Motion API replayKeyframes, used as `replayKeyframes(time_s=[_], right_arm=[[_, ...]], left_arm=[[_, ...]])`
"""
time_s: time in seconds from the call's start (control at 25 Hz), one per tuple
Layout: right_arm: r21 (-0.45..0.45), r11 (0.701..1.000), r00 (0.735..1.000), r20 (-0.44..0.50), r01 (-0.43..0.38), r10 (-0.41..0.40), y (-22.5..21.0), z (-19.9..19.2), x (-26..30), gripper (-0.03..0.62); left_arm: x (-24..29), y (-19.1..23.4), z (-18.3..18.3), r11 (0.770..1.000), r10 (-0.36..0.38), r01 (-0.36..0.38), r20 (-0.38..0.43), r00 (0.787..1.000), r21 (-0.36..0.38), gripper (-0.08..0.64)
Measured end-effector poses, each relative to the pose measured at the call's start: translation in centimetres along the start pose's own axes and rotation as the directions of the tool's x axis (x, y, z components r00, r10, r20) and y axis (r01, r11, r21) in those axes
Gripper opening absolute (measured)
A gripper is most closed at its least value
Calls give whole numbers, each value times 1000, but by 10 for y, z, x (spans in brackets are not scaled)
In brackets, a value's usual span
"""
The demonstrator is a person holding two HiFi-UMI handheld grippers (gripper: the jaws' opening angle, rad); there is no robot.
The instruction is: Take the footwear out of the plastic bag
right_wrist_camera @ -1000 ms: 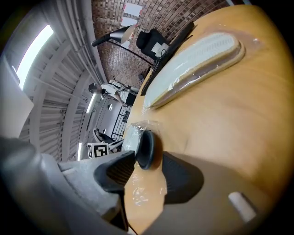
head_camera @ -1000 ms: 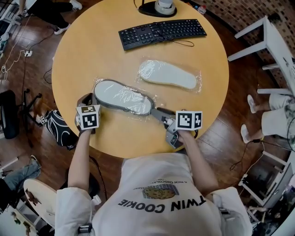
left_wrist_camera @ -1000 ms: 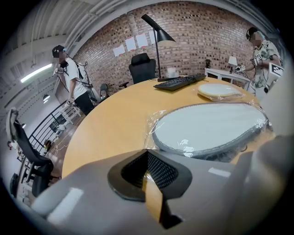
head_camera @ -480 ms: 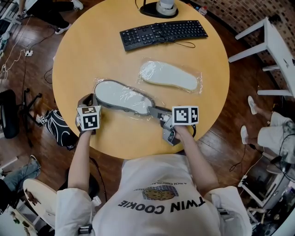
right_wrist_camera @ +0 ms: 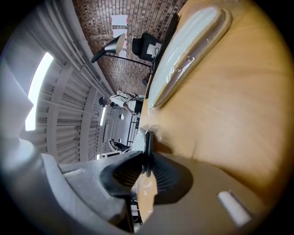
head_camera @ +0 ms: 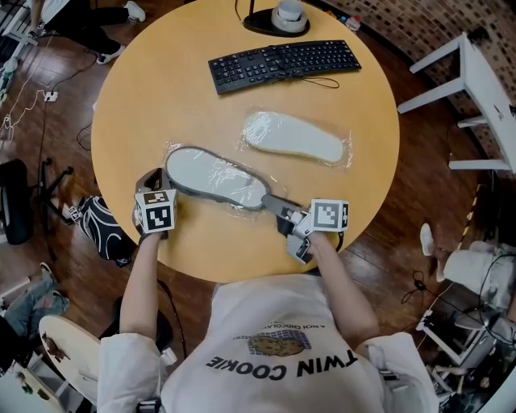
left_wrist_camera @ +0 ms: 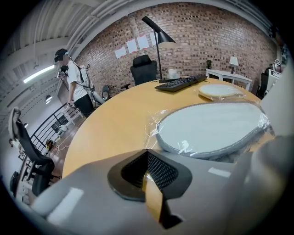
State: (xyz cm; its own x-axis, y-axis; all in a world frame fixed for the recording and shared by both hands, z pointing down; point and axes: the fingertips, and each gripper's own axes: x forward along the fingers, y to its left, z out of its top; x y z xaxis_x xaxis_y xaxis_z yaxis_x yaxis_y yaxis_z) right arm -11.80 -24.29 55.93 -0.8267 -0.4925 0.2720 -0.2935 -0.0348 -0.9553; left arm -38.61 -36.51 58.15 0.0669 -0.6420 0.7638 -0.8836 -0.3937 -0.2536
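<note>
Right gripper [right_wrist_camera: 147, 158] has just been closing its jaws. They now pinch the end of the plastic bag [head_camera: 230, 173]. A thin dark edge wrapped in crinkly film sticks up between them. Left gripper [left_wrist_camera: 146, 158] has its gray jaws squeezed together, with only a thin slit left. The bag's edge comes right up to their tips. I cannot tell if a bit of it is caught there.

The bag is clear, thin and shiny, and it has lots of little wrinkles. The slipper [head_camera: 193, 165] is inside it. The slipper is flat and shaped like a long egg. Its top is soft and pale white, and a gray rim with small stitches runs all round it. It lies close to the near edge of the table [head_camera: 161, 89], between the two grippers. One end is by the left gripper and the other end is by the right one.

The table is round, smooth and made of yellow wood. A second slipper [head_camera: 294, 135], white all over, lies near the middle in its own clear bag. A black keyboard [head_camera: 278, 63] with many small keys sits by the far edge. A lamp base [head_camera: 278, 16] stands just behind it.
</note>
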Motion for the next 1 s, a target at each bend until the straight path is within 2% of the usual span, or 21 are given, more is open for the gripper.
replayKeyframes(time_s=[0.2,0.36,0.6,0.72,0.88,1.0], right_arm=[[-60,997,999,16,-43,44,3,2,-18,64],[-82,996,998,41,-40,44,1,1,-39,64],[-88,996,995,100,22,-14,-13,2,-77,64],[-99,995,993,122,18,-6,-12,1,-88,64],[-96,995,992,128,12,0,-10,0,-91,64],[-111,994,993,120,7,6,-10,1,-92,64]], left_arm=[[0,1,0,1000,9,-9,-6,1000,-13,2],[-2,-1,1,1000,14,-14,-7,1000,-13,2],[-2,-2,0,999,22,-22,3,1000,-23,2],[-3,-2,0,1000,13,-13,9,1000,-25,2],[-16,-3,8,989,-23,33,70,997,-145,3],[-40,-24,25,987,-33,56,148,988,-149,3]])
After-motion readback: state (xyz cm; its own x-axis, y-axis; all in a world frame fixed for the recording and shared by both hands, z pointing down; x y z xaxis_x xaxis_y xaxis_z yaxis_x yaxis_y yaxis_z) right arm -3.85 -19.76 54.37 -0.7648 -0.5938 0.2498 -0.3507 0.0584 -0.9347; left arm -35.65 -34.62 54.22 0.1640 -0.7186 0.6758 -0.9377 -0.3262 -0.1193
